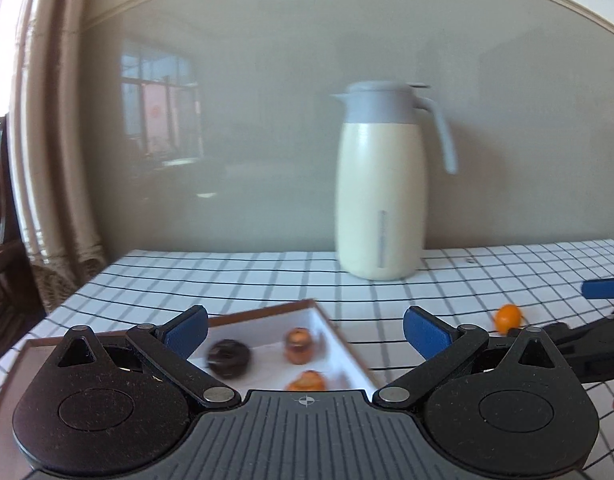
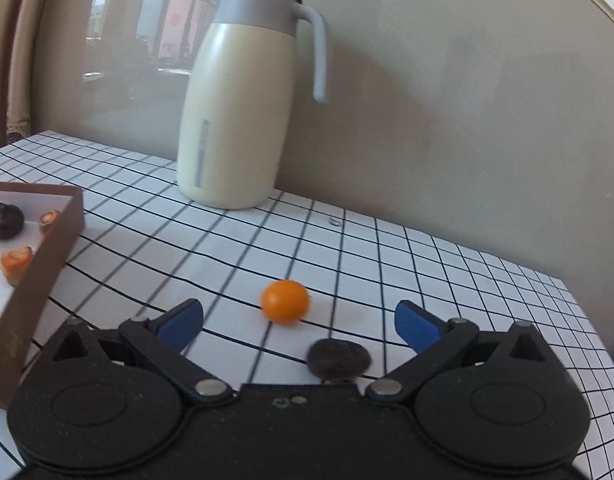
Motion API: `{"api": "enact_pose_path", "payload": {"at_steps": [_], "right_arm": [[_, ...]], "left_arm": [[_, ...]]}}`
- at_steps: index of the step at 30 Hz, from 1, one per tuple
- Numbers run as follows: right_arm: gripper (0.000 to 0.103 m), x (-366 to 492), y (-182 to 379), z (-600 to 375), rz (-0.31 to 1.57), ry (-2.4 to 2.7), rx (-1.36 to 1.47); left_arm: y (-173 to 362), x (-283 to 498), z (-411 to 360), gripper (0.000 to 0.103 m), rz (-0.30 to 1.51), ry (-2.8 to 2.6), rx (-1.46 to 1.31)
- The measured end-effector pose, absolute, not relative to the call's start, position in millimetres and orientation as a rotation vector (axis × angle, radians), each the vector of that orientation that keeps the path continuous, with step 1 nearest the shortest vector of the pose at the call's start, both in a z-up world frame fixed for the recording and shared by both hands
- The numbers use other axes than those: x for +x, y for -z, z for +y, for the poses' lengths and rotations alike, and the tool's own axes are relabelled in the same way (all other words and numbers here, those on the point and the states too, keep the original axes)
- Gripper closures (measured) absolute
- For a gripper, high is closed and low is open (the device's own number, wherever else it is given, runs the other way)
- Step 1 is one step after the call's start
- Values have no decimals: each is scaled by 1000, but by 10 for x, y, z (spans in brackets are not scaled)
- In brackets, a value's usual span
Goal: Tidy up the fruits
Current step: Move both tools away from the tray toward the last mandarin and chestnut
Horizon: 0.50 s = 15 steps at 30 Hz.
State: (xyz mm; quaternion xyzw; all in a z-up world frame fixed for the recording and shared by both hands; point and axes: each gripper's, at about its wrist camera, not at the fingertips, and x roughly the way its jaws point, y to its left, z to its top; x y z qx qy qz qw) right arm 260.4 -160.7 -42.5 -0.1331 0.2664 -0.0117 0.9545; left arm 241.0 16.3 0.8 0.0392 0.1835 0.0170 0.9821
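Checked tablecloth (image 2: 347,240) against a grey wall. Cream jug (image 2: 231,120) stands at the back. Brown-rimmed tray (image 1: 267,310) at left holds one dark fruit and two orange pieces (blurred). Left gripper (image 1: 305,330) jaws spread, empty, above tray. Right gripper (image 2: 299,322) jaws spread; orange fruit (image 2: 285,301) and dark fruit (image 2: 339,358) lie on the cloth between them.

A glossy grey wall (image 1: 267,140) is reflecting windows at ten o'clock; beige curtains (image 1: 47,120) are hanging at nine.
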Motion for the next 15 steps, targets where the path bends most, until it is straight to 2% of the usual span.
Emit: {"api": "enact_pose_path", "payload": {"at_steps": [9, 14, 15], "right_arm": [[6, 2633, 539, -1854, 579, 35, -220], [13, 2670, 613, -1957, 612, 33, -192], [17, 2689, 626, -1983, 622, 30, -185]], "left_arm": [[126, 2522, -274, 0, 424, 11, 73], [192, 2527, -458, 0, 429, 31, 103], [206, 2541, -485, 0, 434, 37, 105]]}}
